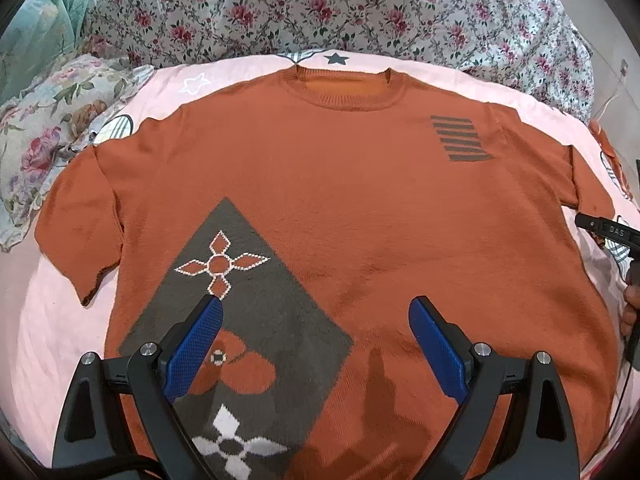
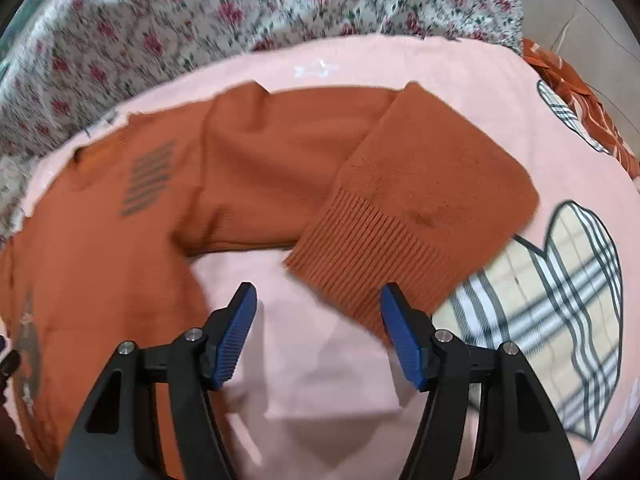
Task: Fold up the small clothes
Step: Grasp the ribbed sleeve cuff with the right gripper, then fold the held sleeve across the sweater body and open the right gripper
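An orange knitted sweater [image 1: 340,184] with a grey diamond pattern lies flat, front up, on a pink sheet [image 1: 52,336], neck away from me. My left gripper [image 1: 316,308] is open and empty above its lower front. In the right wrist view the sweater's right sleeve [image 2: 404,196] lies bent back, its ribbed cuff [image 2: 360,260] just ahead of my right gripper [image 2: 318,296], which is open and empty above the pink sheet [image 2: 320,360]. The right gripper's tip also shows at the left wrist view's right edge [image 1: 600,226].
A flowered quilt [image 1: 320,4] is bunched along the far side, with a floral pillow [image 1: 44,128] at the left. The sheet has plaid heart prints [image 2: 552,312]. Another orange cloth [image 2: 576,92] lies at the far right.
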